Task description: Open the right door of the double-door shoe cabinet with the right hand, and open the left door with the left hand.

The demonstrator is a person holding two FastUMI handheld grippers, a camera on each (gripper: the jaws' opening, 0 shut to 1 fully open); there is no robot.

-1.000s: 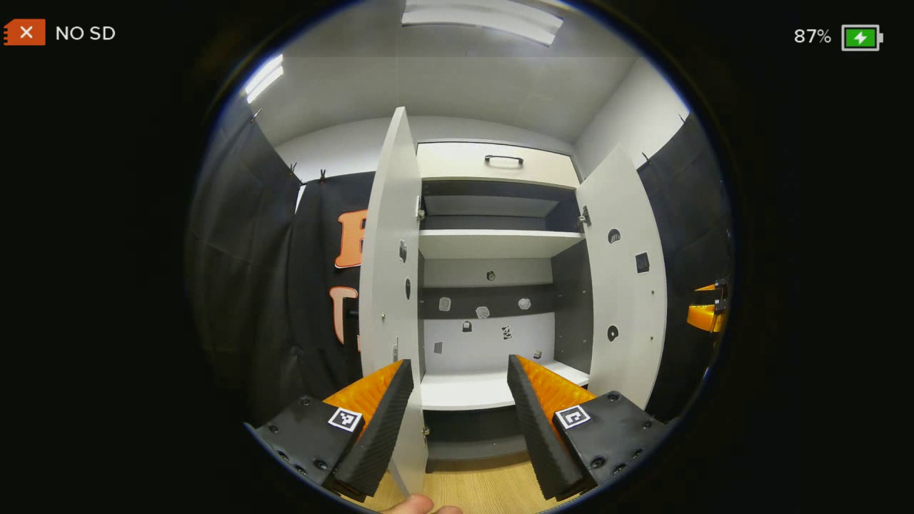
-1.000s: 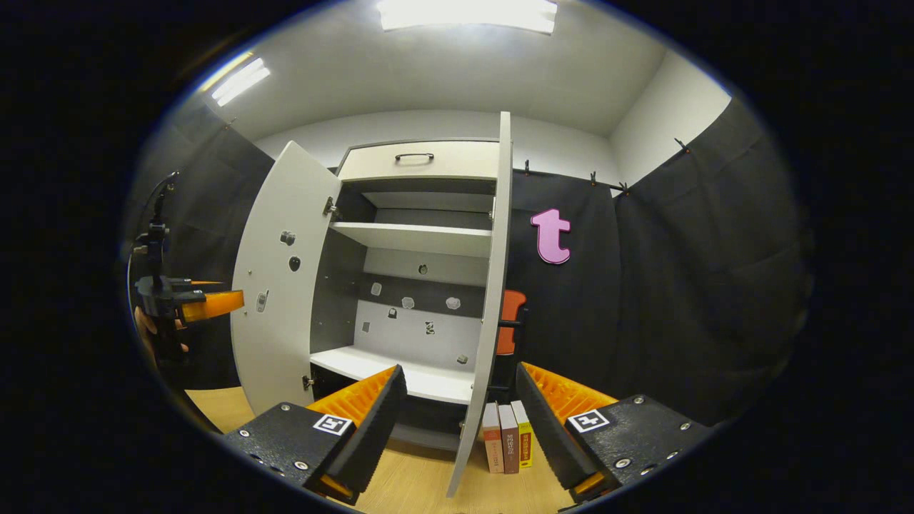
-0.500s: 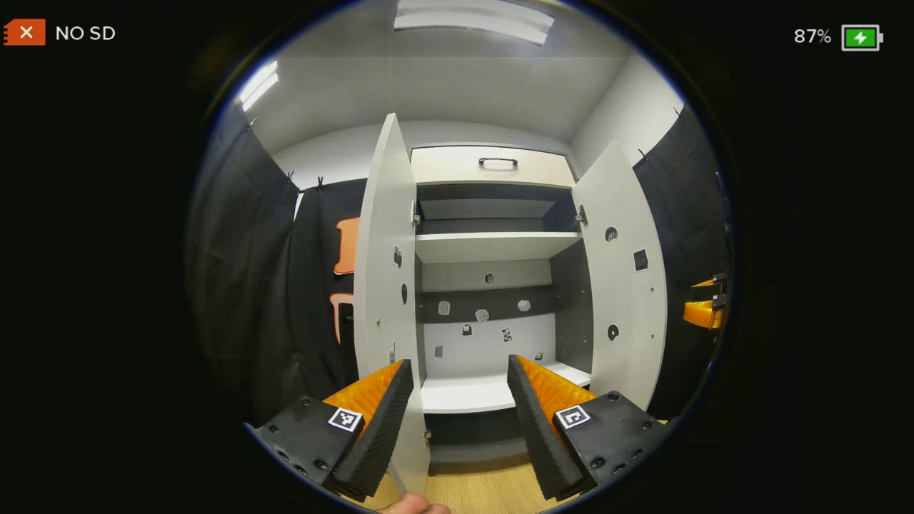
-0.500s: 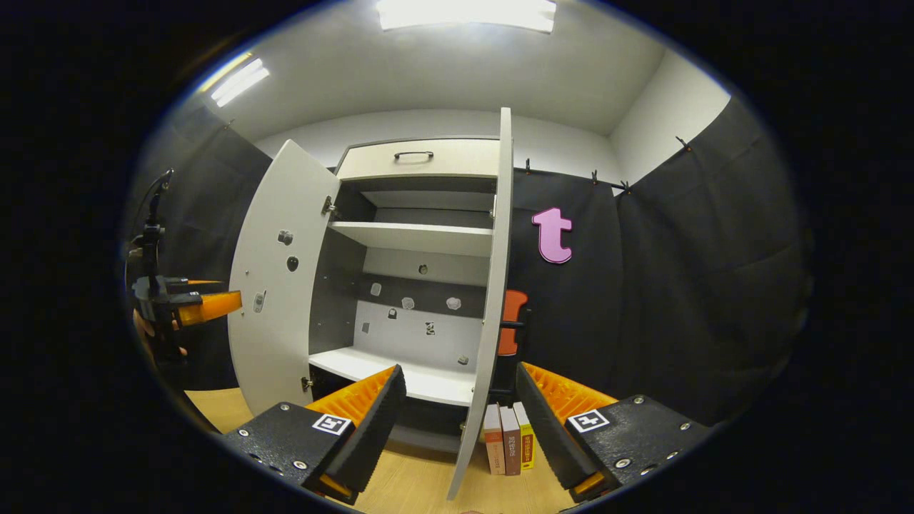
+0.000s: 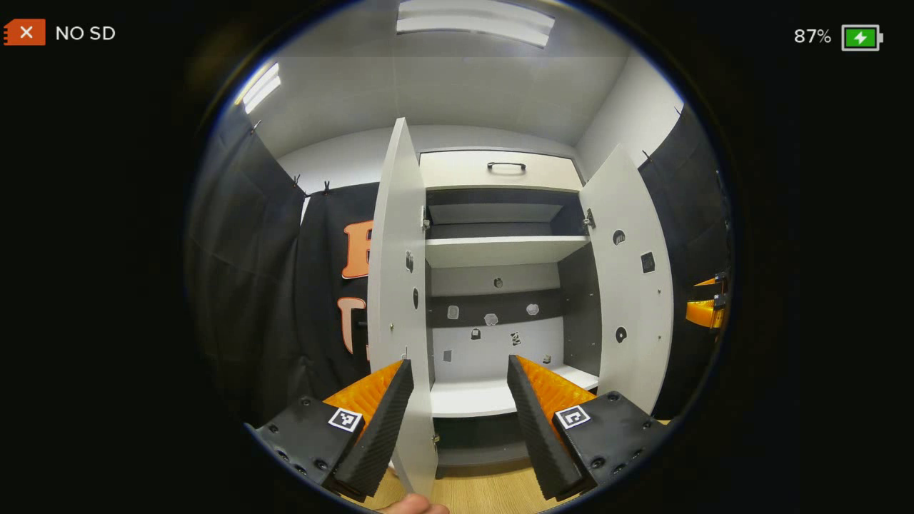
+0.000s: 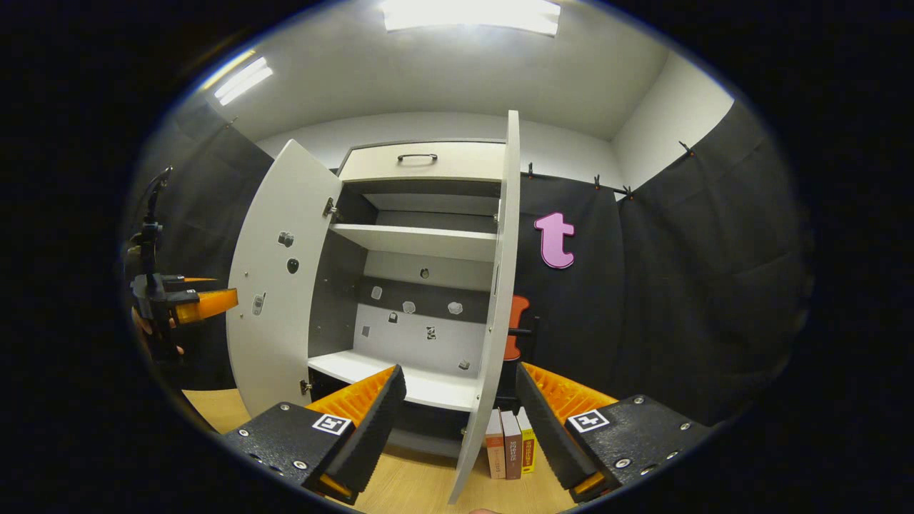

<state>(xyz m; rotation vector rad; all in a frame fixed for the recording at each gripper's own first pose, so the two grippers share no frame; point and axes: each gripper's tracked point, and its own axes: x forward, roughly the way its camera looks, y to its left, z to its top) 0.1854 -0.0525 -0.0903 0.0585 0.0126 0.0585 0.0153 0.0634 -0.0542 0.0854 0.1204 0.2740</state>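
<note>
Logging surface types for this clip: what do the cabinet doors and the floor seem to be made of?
Cabinet doors: apparently laminated board, matte light grey; flat thin panels with clean square edges, small holes and metal hinges on the inner faces. The core material cannot be told.
Floor: light wood or wood-look laminate; pale tan with faint grain lines and slight sheen.

books (image 6: 510, 442): three, upright on wood floor (image 6: 421, 485) | ceiling lights (image 6: 471, 14): on

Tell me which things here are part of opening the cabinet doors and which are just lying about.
Part of the job:
left door
right door
left gripper
right gripper
cabinet

Just lying about:
books standing on the floor beside the cabinet
drawer above the doors, shut
</note>
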